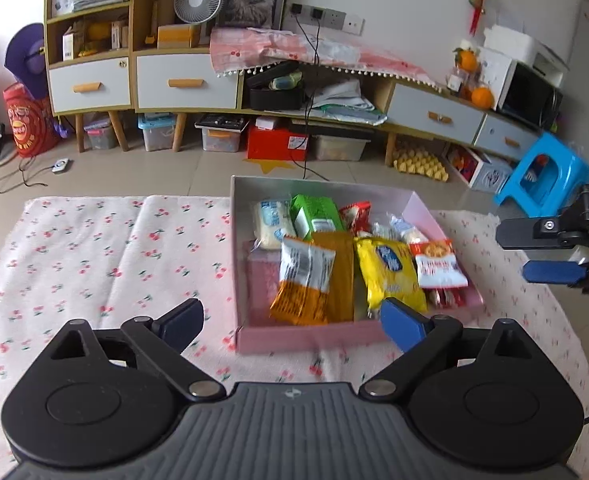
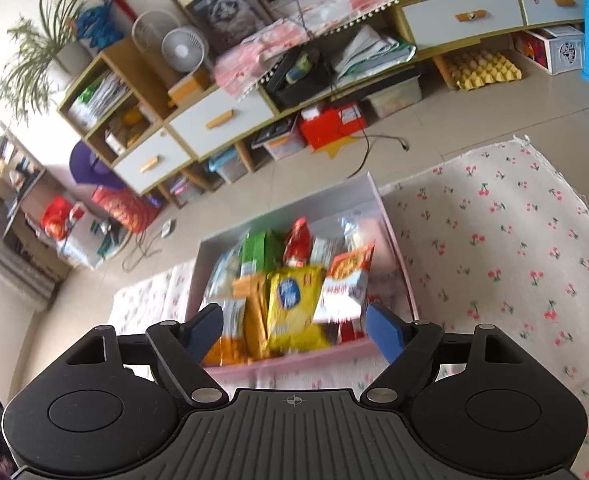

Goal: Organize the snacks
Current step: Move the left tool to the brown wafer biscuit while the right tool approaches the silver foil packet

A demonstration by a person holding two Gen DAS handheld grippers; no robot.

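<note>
A pink box (image 1: 314, 340) (image 2: 398, 240) sits on the cherry-print cloth and holds several snack packets. Among them are a yellow packet (image 1: 390, 272) (image 2: 294, 304), an orange packet (image 1: 302, 284), a green packet (image 1: 314, 212) (image 2: 258, 248) and a red-and-white packet (image 1: 438, 264) (image 2: 350, 276). My left gripper (image 1: 294, 320) hangs open above the box's near edge with nothing between its fingers. In the right wrist view my right gripper (image 2: 294, 330) is open over the box's near edge, empty. The right gripper (image 1: 546, 248) also shows at the far right of the left wrist view.
The cherry-print cloth (image 1: 94, 264) (image 2: 514, 240) spreads to both sides of the box. Beyond it is tiled floor, a long cabinet (image 1: 174, 80) with drawers and storage bins below, a blue stool (image 1: 542, 176) at the right and a cable (image 1: 306, 148) on the floor.
</note>
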